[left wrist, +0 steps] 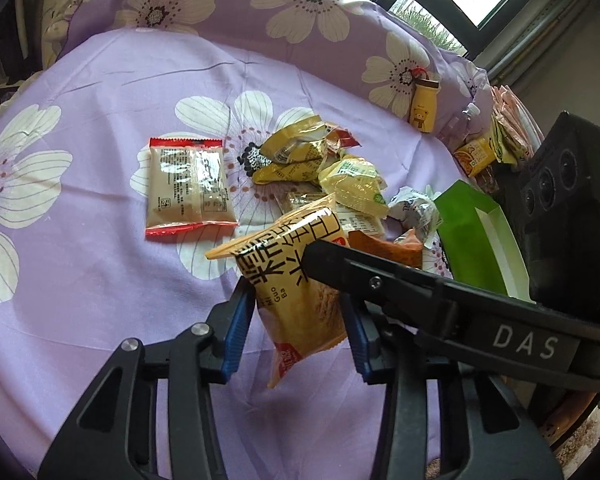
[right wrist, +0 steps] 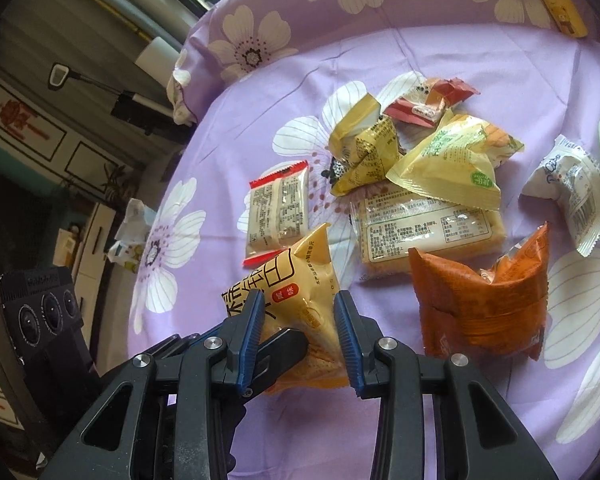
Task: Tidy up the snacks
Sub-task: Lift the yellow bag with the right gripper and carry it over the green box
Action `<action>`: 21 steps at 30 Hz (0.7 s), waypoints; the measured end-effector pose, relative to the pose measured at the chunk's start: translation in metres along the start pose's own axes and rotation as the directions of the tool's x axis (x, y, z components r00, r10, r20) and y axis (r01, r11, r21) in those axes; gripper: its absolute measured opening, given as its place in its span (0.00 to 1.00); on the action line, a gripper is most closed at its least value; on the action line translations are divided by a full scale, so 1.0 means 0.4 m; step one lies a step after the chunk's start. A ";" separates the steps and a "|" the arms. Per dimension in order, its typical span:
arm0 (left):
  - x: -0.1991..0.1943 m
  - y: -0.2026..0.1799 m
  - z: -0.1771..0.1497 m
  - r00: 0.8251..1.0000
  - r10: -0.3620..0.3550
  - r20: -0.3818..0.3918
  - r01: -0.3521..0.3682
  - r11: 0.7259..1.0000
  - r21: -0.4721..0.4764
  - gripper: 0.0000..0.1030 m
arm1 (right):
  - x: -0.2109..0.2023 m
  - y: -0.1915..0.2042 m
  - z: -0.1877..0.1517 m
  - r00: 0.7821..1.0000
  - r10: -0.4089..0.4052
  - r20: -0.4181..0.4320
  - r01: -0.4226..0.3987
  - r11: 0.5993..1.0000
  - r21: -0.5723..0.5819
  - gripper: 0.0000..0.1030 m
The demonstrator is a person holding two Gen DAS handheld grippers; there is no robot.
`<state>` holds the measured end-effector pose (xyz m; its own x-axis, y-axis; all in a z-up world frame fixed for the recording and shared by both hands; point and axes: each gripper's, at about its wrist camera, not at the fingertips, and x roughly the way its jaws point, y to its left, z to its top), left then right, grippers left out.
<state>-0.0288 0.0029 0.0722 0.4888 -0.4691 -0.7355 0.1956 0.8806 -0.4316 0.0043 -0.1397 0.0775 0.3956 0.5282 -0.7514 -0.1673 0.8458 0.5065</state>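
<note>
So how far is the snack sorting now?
Little looks done: one red-edged packet lies apart from the pile. In hand: both the left gripper and right gripper pinch the yellow packet. Left: the orange packet and the pile.

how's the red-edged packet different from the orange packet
The red-edged packet lies flat, its clear front showing pale contents; the orange packet is opaque, puffed and crumpled. The red-edged one lies apart on the purple cloth; the orange one touches the pile. Neither is in the tongs.
</note>
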 end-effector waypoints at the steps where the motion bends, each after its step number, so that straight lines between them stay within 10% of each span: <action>1: -0.016 -0.013 0.002 1.000 0.006 0.017 -0.006 1.000 0.010 0.41 | -0.017 0.008 0.000 1.000 0.009 0.015 -0.009 1.000 -0.010 0.38; 21: -0.204 -0.324 0.113 0.989 0.072 0.133 -0.098 0.974 0.205 0.35 | -0.398 0.061 0.044 0.936 0.112 0.333 -0.086 0.992 -0.090 0.38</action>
<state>-0.0555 -0.0702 0.2117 0.6101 -0.3917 -0.6887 0.3167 0.9174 -0.2412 -0.0468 -0.2047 0.2170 0.6521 0.5642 -0.5064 -0.2814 0.8004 0.5293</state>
